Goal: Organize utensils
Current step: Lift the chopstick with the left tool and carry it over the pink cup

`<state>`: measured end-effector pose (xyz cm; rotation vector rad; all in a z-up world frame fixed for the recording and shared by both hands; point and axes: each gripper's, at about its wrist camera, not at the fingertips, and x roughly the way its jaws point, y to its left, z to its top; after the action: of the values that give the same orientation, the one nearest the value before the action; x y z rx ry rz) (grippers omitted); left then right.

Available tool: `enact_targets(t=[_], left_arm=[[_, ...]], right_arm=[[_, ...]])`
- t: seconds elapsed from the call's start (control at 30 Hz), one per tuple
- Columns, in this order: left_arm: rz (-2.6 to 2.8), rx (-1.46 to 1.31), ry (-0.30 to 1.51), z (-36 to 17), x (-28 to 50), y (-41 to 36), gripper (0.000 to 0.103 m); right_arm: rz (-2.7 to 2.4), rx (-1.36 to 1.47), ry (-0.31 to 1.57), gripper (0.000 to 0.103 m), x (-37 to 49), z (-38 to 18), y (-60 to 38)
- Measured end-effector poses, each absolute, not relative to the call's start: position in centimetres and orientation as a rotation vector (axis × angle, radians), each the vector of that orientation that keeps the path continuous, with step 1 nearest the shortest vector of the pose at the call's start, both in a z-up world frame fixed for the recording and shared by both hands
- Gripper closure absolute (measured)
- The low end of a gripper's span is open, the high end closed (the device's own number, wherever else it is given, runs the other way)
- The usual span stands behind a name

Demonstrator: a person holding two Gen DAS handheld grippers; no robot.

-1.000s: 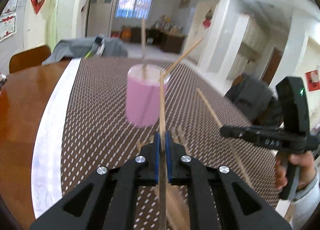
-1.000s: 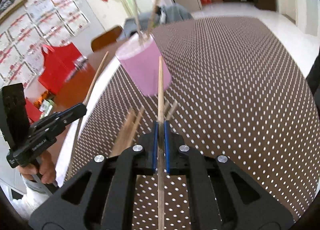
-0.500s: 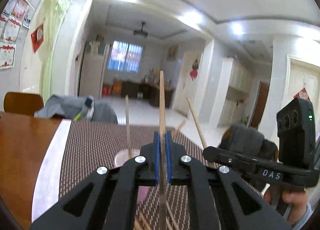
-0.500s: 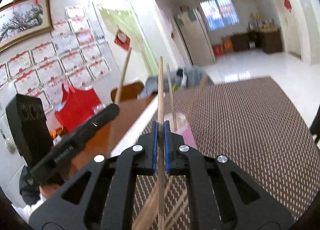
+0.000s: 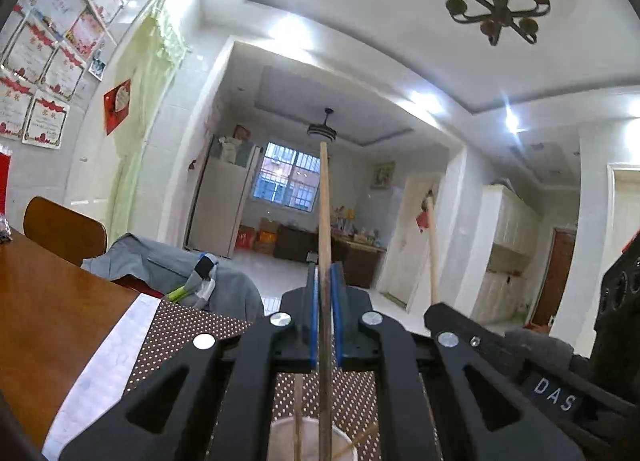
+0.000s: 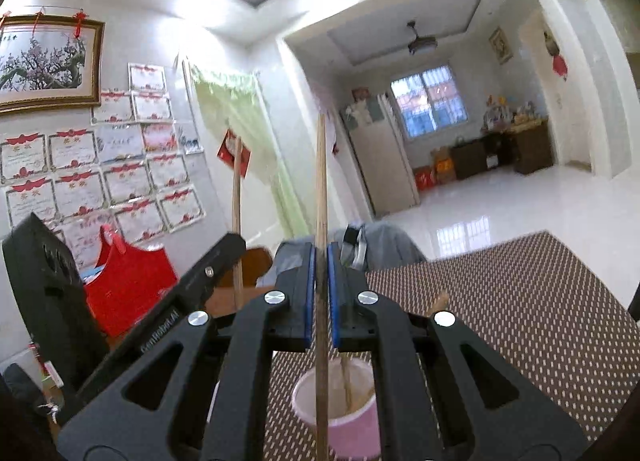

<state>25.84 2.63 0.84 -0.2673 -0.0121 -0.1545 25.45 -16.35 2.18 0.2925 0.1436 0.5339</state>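
Observation:
My left gripper (image 5: 325, 273) is shut on a wooden chopstick (image 5: 325, 201) that stands upright, its lower end hanging over the pink cup (image 5: 310, 441) just below the jaws. My right gripper (image 6: 321, 253) is shut on a second upright chopstick (image 6: 321, 181), whose lower end hangs at the rim of the pink cup (image 6: 356, 433). A few chopsticks (image 6: 346, 381) lean inside the cup. The two grippers are side by side: the left wrist view shows the right gripper (image 5: 434, 311) with its chopstick (image 5: 431, 245), and the right wrist view shows the left one (image 6: 236, 241).
A brown dotted mat (image 6: 520, 301) covers the wooden table (image 5: 48, 321). At the far end are a wooden chair (image 5: 64, 229) and a grey garment (image 5: 160, 265). A red bag (image 6: 128, 285) stands to the left. Both views look out over an open tiled room.
Both grippers rose and tipped up from looking down at the mat to looking level. The cup slid from ahead of the jaws to under them. Each chopstick stayed gripped.

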Motion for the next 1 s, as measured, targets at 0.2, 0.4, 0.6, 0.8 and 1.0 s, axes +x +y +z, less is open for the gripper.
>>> enact_targets(t=[0.2, 0.4, 0.6, 0.8, 1.0], left_arm=[[-0.136, -0.288, -0.063, 0.5, 27.5, 3.3, 0.097], [-0.102, -0.317, -0.110, -0.1, 28.2, 3.6, 0.097], [-0.078, -0.310, -0.089, -1.5, 29.2, 3.5, 0.097], [-0.074, -0.286, -0.048, -2.5, 29.7, 3.4, 0.097], [-0.089, -0.258, -0.005, -3.0, 29.1, 3.1, 0.097]], right_arm=[[0.530, 0.316, 0.092, 0.097, 27.4, 2.1, -15.6], [0.522, 0.348, 0.053, 0.097, 28.5, 2.1, -15.3], [0.510, 0.363, 0.037, 0.096, 29.3, 1.4, -15.0], [0.509, 0.343, 0.060, 0.096, 29.7, 0.3, -14.1], [0.511, 0.311, 0.084, 0.096, 29.0, -0.4, -13.6]])
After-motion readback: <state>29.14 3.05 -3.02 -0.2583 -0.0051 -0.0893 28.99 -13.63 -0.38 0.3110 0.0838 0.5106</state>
